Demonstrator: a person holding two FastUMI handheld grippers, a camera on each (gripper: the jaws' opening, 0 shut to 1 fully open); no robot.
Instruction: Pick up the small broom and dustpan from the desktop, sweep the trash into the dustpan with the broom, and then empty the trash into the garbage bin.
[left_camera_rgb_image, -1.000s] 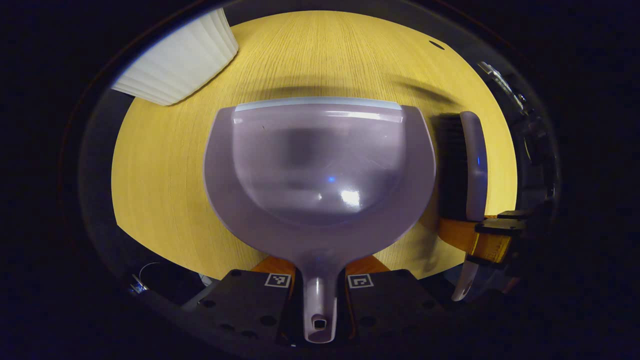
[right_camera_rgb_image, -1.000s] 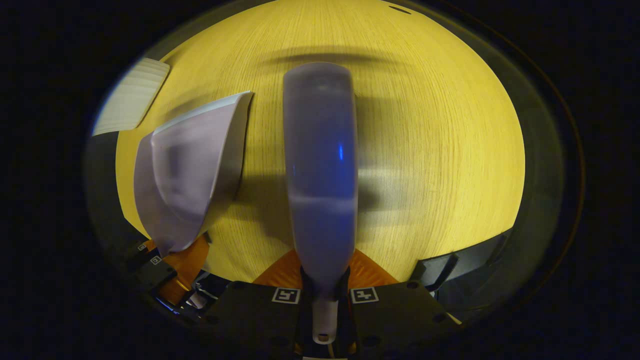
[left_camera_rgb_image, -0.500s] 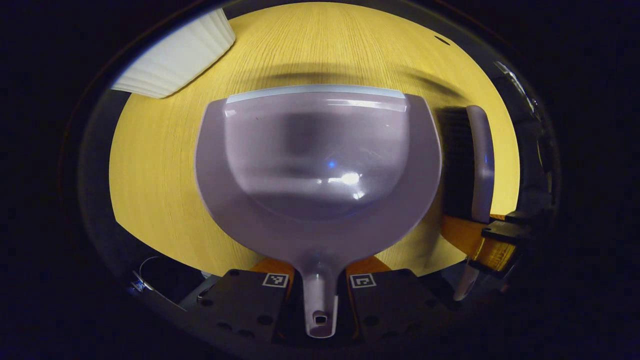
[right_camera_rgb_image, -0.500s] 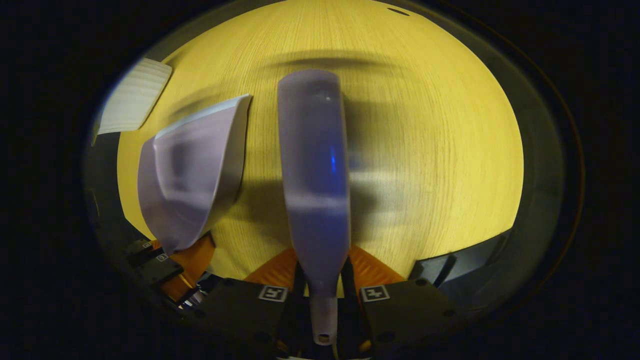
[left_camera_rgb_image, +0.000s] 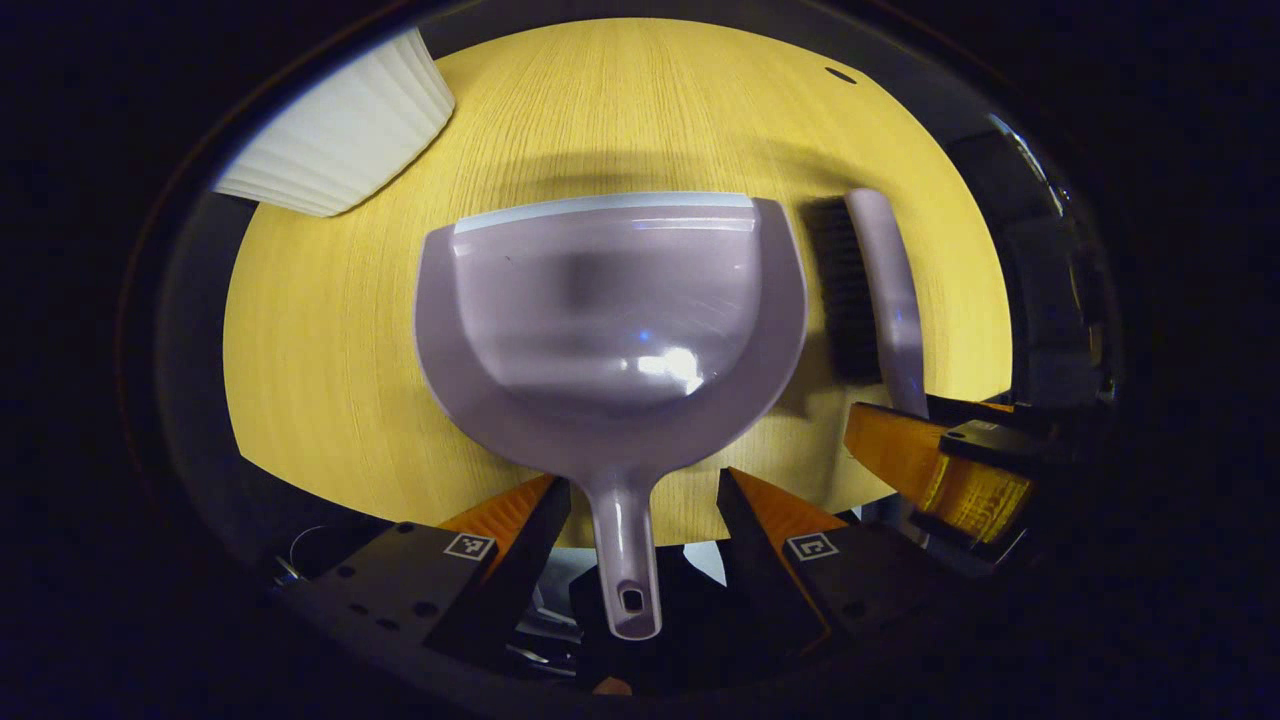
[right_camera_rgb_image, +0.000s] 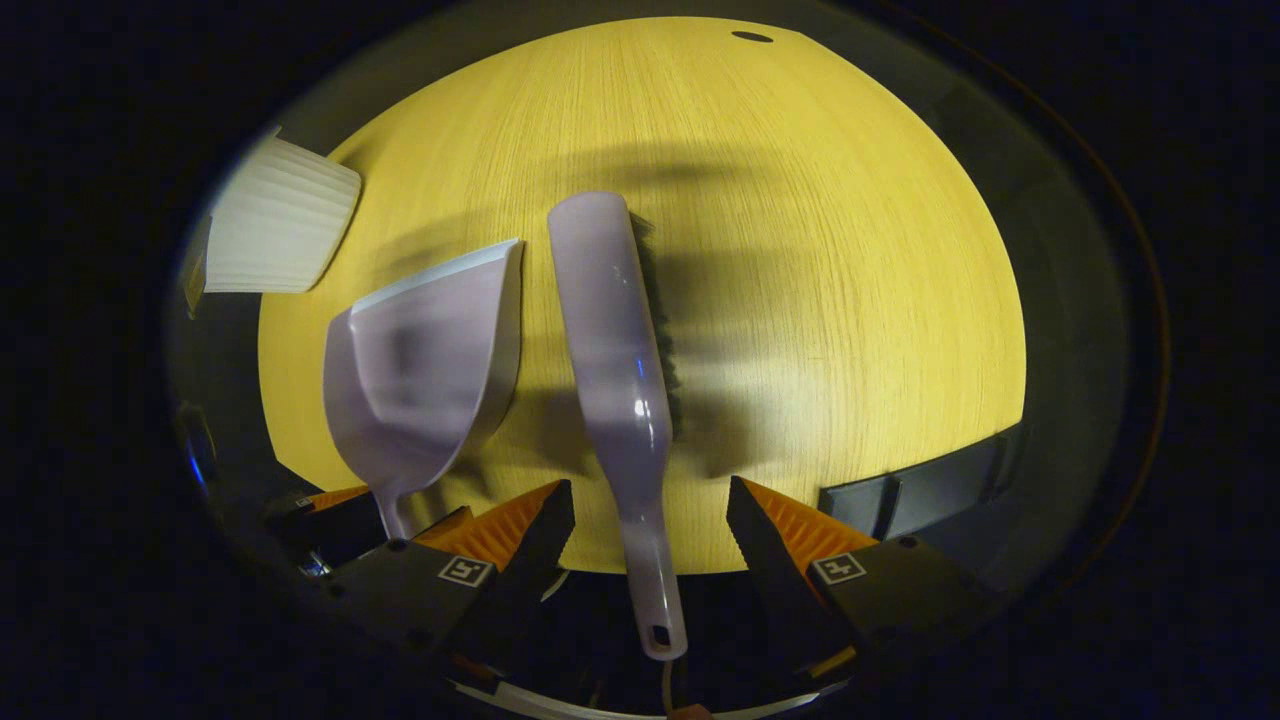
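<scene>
A: Lilac plastic dustpan (left_camera_rgb_image: 610, 330) centre frame, flat on the yellow wood bench (left_camera_rgb_image: 320, 400); lilac black-bristled broom (right_camera_rgb_image: 615, 360) beside it. Left hand-held gripper (left_camera_rgb_image: 640, 520) spread wide.

B: Right hand-held gripper (right_camera_rgb_image: 650, 530) too. Straddle each handle squarely, then close.

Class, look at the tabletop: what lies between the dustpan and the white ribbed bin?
Nothing: in the left gripper view, the stretch between the dustpan and the white ribbed bin is bare wooden tabletop. The right gripper view agrees.
</scene>
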